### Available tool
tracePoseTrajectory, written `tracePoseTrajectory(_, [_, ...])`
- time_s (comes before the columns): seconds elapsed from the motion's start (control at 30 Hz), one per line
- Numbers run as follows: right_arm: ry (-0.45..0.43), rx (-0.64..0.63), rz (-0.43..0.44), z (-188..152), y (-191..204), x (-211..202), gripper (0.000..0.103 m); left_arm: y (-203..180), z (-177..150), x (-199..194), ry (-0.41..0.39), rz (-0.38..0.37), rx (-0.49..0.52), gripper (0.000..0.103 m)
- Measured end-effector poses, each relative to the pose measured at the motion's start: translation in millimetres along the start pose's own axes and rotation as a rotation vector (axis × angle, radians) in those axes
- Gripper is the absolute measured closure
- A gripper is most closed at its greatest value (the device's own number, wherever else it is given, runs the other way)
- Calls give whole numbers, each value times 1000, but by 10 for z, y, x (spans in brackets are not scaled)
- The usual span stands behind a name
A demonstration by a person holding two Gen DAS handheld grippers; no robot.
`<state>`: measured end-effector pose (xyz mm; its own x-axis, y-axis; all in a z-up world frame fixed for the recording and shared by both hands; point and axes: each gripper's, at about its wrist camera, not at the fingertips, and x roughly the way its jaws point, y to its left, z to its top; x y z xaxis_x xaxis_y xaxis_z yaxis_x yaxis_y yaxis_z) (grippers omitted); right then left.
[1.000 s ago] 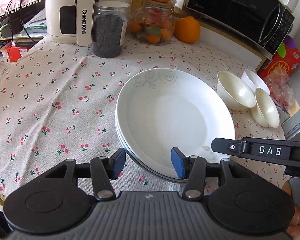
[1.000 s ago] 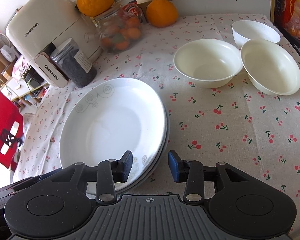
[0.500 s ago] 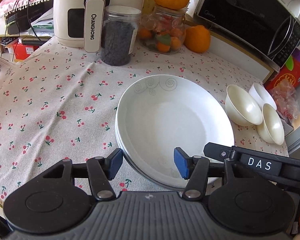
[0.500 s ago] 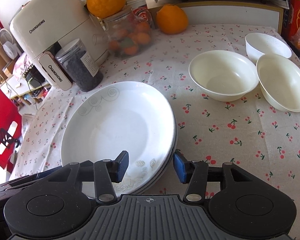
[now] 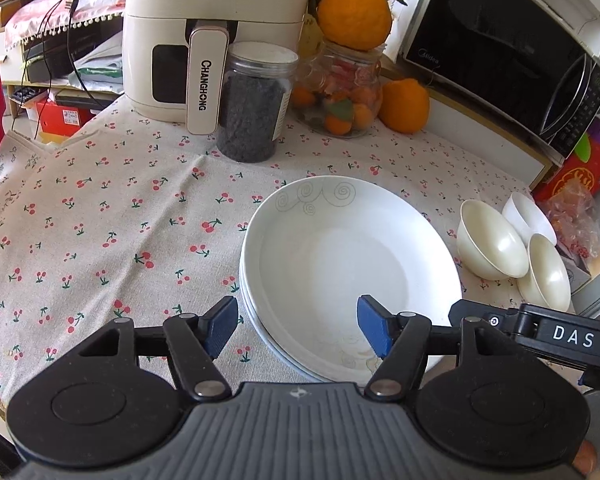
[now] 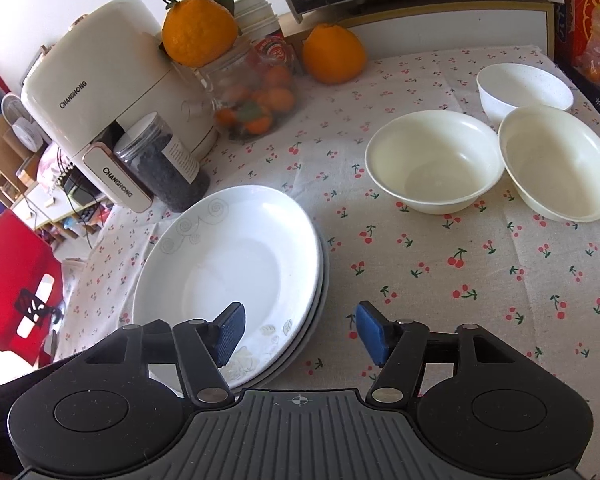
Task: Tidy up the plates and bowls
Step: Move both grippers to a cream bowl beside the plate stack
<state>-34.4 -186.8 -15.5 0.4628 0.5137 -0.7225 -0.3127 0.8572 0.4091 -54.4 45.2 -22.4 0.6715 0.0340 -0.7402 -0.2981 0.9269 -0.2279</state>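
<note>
Left tongs (image 5: 295, 328) spread wide, pinching nothing, hovering over the near rim of the plate stack (image 5: 348, 264); right tongs (image 6: 297, 332) likewise spread & empty, straddling the stack's right edge. Plates sit nested one on another mid-tabletop, so that half of the job looks done. Further right, three bowls are loose: cream bowl (image 6: 434, 160) touching a second cream bowl (image 6: 558, 162), w/ a white bowl (image 6: 524, 88) just behind them; likely grouped close so they can be nested next, tho none is stacked yet. Both tongs being open suggests a release or a pause btwn grasps, prob. before reaching right for a bowl.

Tabletop (image 5: 99, 220) has a cherry-print cloth, slightly creased; along the back, L to R: air fryer (image 5: 207, 40), dark-filled jar (image 5: 255, 100), glass jar of small fruit (image 5: 340, 92) w/ an orange (image 5: 354, 16) on top, another orange (image 5: 404, 106), microwave (image 5: 500, 48). Cluttered shelves & a red chair (image 6: 15, 280) at far left; bright daylight.
</note>
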Motion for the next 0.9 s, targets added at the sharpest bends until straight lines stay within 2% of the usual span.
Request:
tracePoseTrajectory(0.1, [-34, 18, -8, 60, -113, -128, 40, -71, 35, -40, -30, 10, 28, 34])
tracePoseTrajectory(0.17, [-56, 33, -19, 110, -199, -215, 34, -123, 53, -43, -34, -2, 37, 34])
tracePoseTrajectory(0.4, [-117, 37, -57, 257, -416, -440, 34, -405, 162, -35, -36, -51, 74, 32])
tracePoseTrajectory(0.53, [-135, 53, -62, 334, -549, -537, 29, -631, 215, 0, -27, -79, 114, 31])
tracePoseTrajectory(0.67, [-165, 58, -104, 418, -675, -630, 24, -840, 244, 70, -8, -106, 148, 30])
tracePoseTrajectory(0.9, [-190, 98, -144, 579, -956, -743, 21, -1107, 339, 212, 12, -126, 185, 29])
